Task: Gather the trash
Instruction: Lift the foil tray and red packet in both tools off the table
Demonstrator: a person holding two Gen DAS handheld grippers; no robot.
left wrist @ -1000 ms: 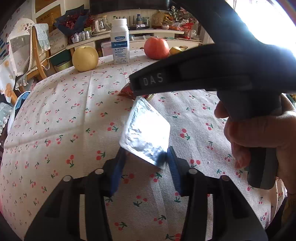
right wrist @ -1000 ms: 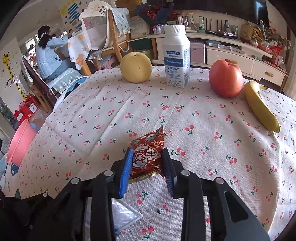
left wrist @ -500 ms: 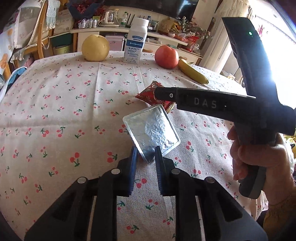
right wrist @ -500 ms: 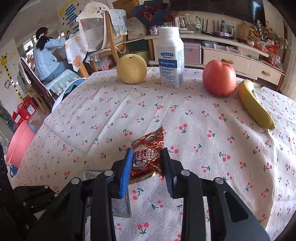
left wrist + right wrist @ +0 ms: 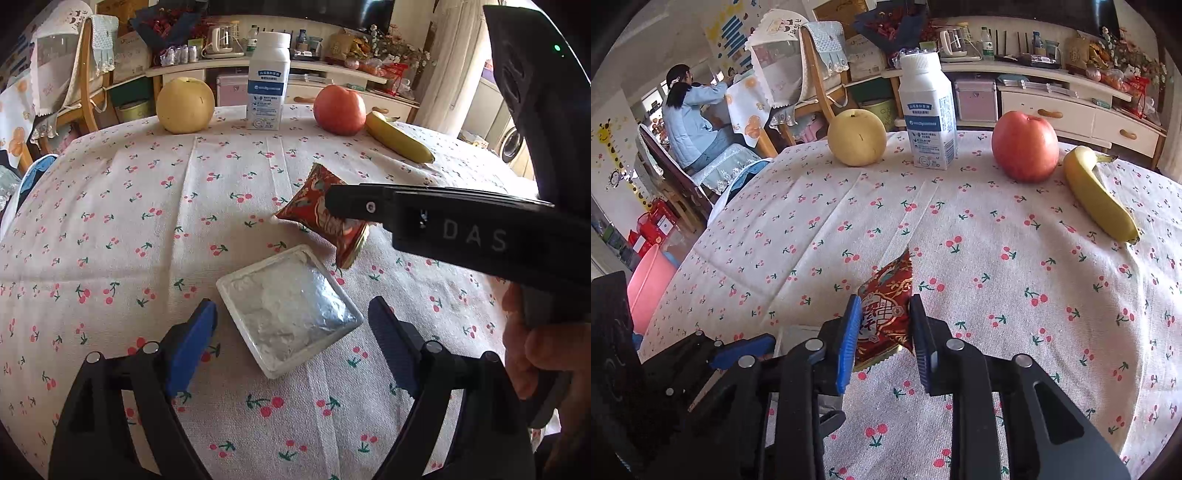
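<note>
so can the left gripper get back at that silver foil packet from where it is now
Probably yes. The left gripper has just been opening its jaws, which now straddle the silver foil packet lying flat on the tablecloth; nothing sits between them.

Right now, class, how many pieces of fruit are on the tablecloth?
3: a yellow pear at the far left beside the milk bottle, a red apple right of the bottle, and a banana at the far right. None seems hidden.
</note>
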